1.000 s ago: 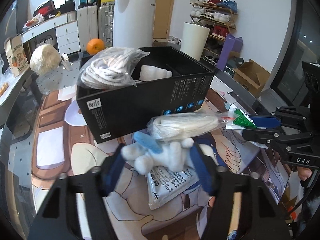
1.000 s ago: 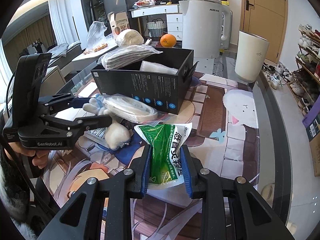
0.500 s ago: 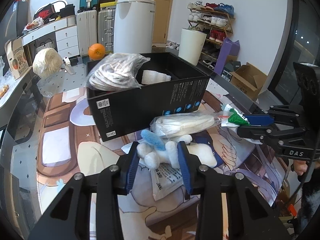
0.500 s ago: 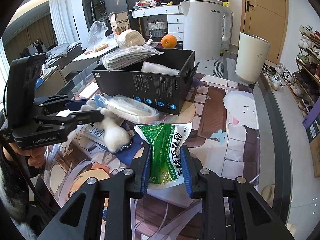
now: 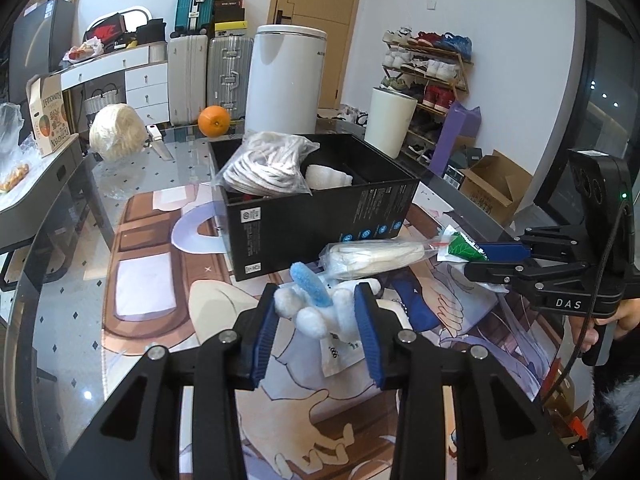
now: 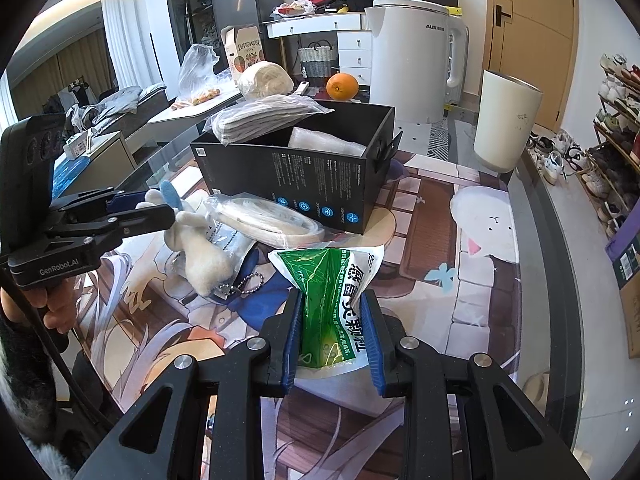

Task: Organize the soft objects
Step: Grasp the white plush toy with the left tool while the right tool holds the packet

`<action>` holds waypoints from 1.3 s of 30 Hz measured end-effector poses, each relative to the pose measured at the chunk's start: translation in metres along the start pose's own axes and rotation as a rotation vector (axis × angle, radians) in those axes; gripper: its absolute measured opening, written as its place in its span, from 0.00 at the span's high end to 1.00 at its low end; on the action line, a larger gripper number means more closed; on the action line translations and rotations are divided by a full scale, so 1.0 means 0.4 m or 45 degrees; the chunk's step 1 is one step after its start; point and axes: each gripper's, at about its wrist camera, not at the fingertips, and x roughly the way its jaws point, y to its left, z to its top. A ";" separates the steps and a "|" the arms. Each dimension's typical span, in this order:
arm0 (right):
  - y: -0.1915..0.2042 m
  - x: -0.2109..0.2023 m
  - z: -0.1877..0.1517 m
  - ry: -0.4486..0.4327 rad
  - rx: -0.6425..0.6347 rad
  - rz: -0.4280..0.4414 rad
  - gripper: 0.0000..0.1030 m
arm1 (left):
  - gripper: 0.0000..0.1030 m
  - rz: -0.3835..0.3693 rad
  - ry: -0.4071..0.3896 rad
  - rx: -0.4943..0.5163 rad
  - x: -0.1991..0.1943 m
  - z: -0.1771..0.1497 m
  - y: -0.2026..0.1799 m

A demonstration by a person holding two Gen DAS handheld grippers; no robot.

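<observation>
My left gripper (image 5: 316, 312) is shut on a small white plush toy (image 5: 320, 306) with a blue ear, lifted just above the printed mat; the plush toy (image 6: 200, 256) hangs tail-down from the left gripper (image 6: 160, 208) in the right wrist view. My right gripper (image 6: 332, 320) is shut on a green and white pouch (image 6: 332, 292), whose tip (image 5: 460, 246) shows in the left wrist view. A black box (image 5: 320, 216) behind them holds a bagged rope coil (image 5: 268, 168) and a white wrapped roll (image 5: 328, 176). A clear bag of white cord (image 5: 376, 256) leans at the box's front.
A flat white packet (image 5: 340, 356) and a ball chain (image 6: 240, 286) lie on the mat under the plush. Behind the box stand a white kettle (image 6: 416, 60), a white cup (image 6: 506, 124), an orange (image 5: 214, 120) and a yarn ball (image 5: 116, 136). The table edge runs along the right.
The left gripper's jaws closed on the plush toy and lifted it slightly off the mat. The right gripper with the pouch stayed still.
</observation>
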 end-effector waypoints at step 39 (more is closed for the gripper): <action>0.012 0.000 -0.005 0.000 -0.021 0.006 0.72 | 0.66 -0.034 0.031 0.048 0.006 -0.035 -0.027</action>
